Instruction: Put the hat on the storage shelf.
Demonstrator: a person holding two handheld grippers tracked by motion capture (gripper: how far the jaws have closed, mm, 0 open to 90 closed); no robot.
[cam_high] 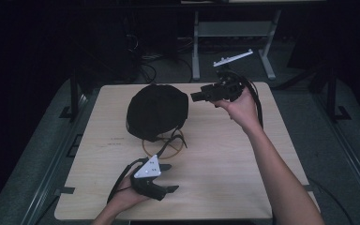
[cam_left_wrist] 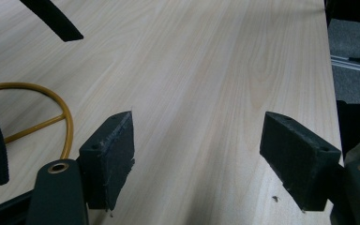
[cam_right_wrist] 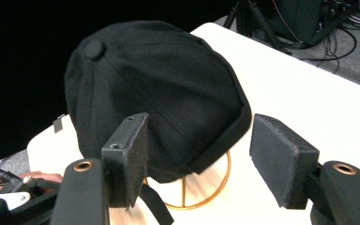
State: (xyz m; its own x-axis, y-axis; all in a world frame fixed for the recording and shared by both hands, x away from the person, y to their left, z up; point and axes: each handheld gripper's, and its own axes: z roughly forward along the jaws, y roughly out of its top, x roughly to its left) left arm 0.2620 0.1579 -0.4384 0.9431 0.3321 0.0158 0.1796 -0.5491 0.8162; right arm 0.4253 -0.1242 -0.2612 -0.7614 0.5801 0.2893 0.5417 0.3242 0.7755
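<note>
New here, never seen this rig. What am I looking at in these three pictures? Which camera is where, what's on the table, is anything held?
There is no robot arm. A person holds a handheld two-jaw gripper in each hand. The high view looks down on a pale wooden table: the left gripper sits low near the front edge, and the right gripper is raised beside a black cap. The cap rests on a gold wire stand with a ring base. The other two pictures come from cameras riding on the grippers, looking along their black jaws. The left gripper view shows open jaws over bare wood, with part of the stand's ring at the side. The right gripper view shows open jaws aimed at the cap. Nothing is held.
</note>
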